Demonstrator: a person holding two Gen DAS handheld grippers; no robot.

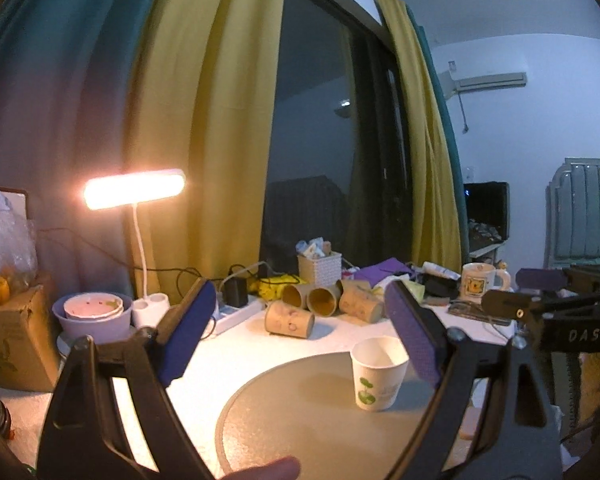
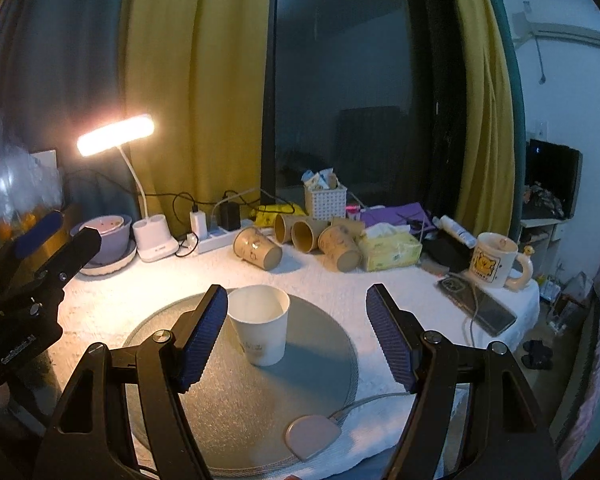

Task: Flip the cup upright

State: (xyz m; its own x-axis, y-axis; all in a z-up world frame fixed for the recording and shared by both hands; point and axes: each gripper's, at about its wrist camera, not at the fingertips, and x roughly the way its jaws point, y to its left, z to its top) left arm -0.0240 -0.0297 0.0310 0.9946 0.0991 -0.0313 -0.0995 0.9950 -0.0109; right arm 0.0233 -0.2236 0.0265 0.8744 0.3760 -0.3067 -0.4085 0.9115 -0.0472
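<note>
Standing upright on the round grey mat, the white paper cup touches neither claw; my left gripper & right gripper both spread wide, holding nothing

We see 2 wrist views, both low over the table's near edge, facing the window; both share the round mat, close below.

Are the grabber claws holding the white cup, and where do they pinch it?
Nothing is held. The white paper cup stands upright on the round mat, free of both the open left gripper and right gripper.
</note>
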